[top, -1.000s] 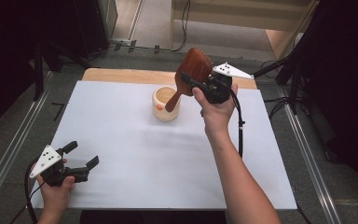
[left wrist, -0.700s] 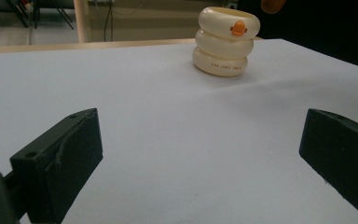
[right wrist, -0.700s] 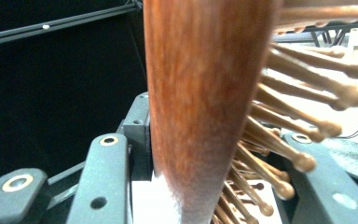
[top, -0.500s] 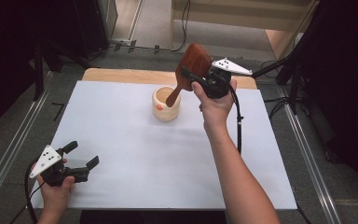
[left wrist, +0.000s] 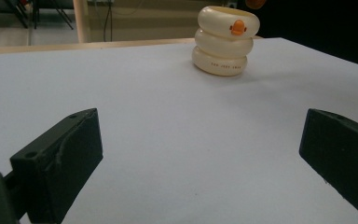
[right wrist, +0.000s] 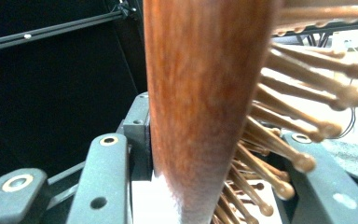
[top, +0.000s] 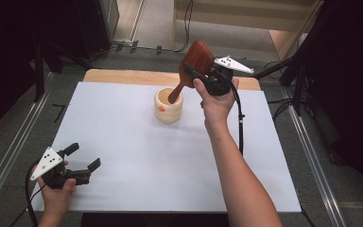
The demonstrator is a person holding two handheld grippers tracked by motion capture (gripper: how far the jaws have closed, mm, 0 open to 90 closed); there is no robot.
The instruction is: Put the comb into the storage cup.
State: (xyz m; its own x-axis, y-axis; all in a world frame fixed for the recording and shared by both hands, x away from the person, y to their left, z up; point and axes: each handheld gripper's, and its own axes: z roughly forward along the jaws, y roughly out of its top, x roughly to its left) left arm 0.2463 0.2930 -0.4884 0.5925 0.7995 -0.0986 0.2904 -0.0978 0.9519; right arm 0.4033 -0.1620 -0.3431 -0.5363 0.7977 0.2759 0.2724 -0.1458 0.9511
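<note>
A wooden paddle hairbrush (top: 196, 61) is held by its head in my right gripper (top: 199, 74), which is shut on it above the far middle of the table. Its handle slants down into a cream ringed holder (top: 168, 106) with an orange duck bill. In the right gripper view the brush back (right wrist: 200, 93) and its wooden bristles (right wrist: 307, 84) sit between the jaws. My left gripper (top: 82, 158) rests open near the front left corner, nothing between its jaws. The left gripper view looks across the white surface to the holder (left wrist: 224, 41).
The white table top (top: 170, 156) has a wooden strip (top: 123, 75) along its far edge. Metal rails run down both sides. A black cable (top: 240, 123) trails from the right gripper along the forearm. Dark stands and cables sit on the floor behind.
The right hand has tilted the brush a little, its handle end staying in the holder. The left hand has kept still.
</note>
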